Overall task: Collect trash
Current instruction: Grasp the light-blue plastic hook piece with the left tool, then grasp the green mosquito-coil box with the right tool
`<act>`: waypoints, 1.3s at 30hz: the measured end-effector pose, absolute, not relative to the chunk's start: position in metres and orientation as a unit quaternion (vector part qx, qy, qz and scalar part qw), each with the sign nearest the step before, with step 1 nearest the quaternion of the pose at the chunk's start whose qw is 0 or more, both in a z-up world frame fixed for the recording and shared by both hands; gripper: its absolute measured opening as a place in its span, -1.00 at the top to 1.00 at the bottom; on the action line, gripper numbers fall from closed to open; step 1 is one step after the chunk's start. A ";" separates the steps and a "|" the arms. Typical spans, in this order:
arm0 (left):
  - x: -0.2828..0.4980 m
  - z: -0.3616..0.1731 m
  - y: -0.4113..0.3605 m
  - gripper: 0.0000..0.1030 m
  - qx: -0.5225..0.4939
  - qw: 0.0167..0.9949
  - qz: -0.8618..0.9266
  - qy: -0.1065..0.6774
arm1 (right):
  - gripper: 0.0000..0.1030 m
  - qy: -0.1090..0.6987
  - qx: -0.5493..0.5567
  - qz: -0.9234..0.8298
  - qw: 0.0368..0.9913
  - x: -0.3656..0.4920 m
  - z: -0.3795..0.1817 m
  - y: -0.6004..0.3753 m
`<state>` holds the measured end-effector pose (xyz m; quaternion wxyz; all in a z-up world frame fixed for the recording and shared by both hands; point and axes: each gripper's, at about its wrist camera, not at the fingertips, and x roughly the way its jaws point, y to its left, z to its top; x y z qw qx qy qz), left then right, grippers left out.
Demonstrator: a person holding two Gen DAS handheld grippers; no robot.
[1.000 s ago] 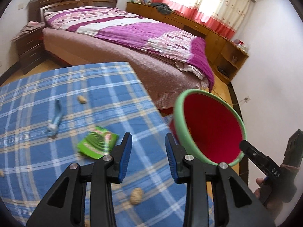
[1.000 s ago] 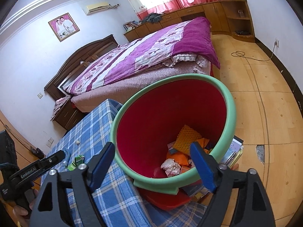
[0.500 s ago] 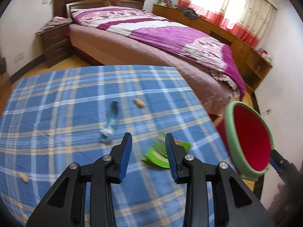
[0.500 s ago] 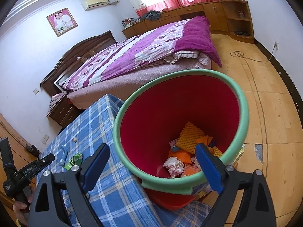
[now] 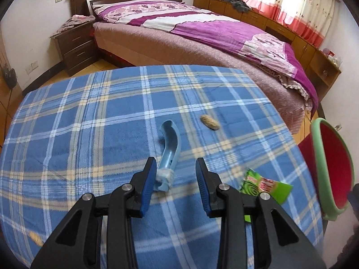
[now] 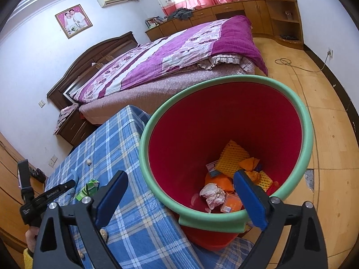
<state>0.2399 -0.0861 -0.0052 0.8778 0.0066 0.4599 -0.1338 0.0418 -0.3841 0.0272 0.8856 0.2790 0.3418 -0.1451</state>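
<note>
The left tongs (image 5: 175,172) stand partly apart over the checked blue cloth of the bench (image 5: 89,121), clamped on nothing. Between their blue pads lies the near end of a pale blue curved plastic piece (image 5: 168,154), its whitish tip just beside the left pad; whether the pad touches it I cannot tell. Just beyond that piece, a peanut shell (image 5: 209,122) lies on the cloth. To the right of the tongs, close to the bench edge, sits a green wrapper (image 5: 264,185) printed with a spiral (partly hidden behind the right jaw arm). Another peanut shell (image 5: 36,238) shows at the lower left corner of the cloth.

The right tongs (image 6: 179,198) have just been opening and now stand wide apart with nothing gripped; they hang over the near rim of a red bin with a green rim (image 6: 224,218) that stands at the end of the bench. In the bin lie a crumpled white tissue (image 6: 212,194), orange scraps and a yellow waffled piece (image 6: 233,158). From this view the green wrapper (image 6: 88,189) is on the cloth near the tips of the left tongs (image 6: 71,182), held by a hand (image 6: 30,235) at the lower left.

Beyond the bench stands a bed (image 5: 202,29) with a purple cover.
</note>
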 end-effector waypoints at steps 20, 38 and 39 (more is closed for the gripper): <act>0.216 0.003 -0.045 0.77 -0.068 0.880 -0.144 0.448 | -0.88 0.363 0.231 -0.069 0.900 0.077 0.039 -0.322; 0.165 0.018 0.014 0.77 -0.135 0.890 -0.103 0.423 | -0.96 0.435 0.152 0.033 0.887 0.146 0.015 -0.219; 0.164 0.018 0.016 0.77 -0.137 0.890 -0.102 0.422 | -0.96 0.439 0.145 0.034 0.886 0.150 0.013 -0.215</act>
